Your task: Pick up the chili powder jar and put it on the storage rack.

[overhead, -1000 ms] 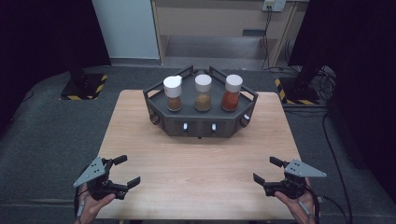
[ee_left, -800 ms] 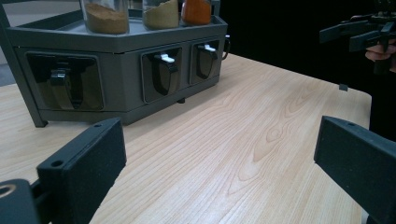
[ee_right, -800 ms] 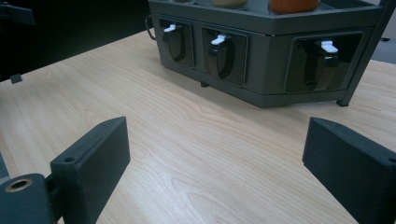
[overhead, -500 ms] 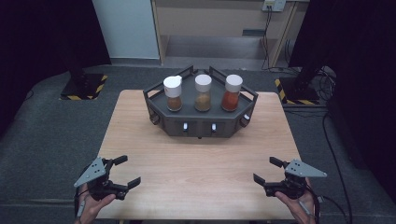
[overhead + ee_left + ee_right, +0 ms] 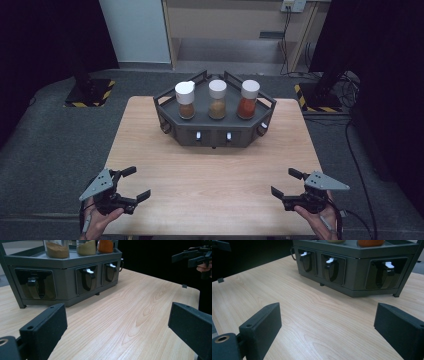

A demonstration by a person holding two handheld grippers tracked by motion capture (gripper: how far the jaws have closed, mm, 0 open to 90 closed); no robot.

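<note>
A dark grey spice rack [image 5: 213, 131] stands at the far middle of the wooden table [image 5: 210, 170]. On it are three white-capped jars: brown powder [image 5: 185, 100], tan powder [image 5: 217, 99], orange-red powder [image 5: 248, 99]. Its front wall carries dispenser levers [image 5: 330, 260]. My left gripper [image 5: 138, 182] hovers open at the near left corner, nothing between its jaws. My right gripper [image 5: 283, 182] is open at the near right corner, also holding nothing. In the left gripper view the rack [image 5: 65, 280] lies ahead between the wide jaws of my left gripper [image 5: 117, 332]. In the right gripper view the rack [image 5: 354, 267] lies beyond my right gripper [image 5: 327, 332].
Bare wood stretches between both grippers and the rack. Grey floor surrounds the table. Black stands with yellow-striped bases [image 5: 90, 92] sit behind it left and right, and cables [image 5: 350, 85] trail at the right. The right gripper [image 5: 192, 256] appears far off in the left gripper view.
</note>
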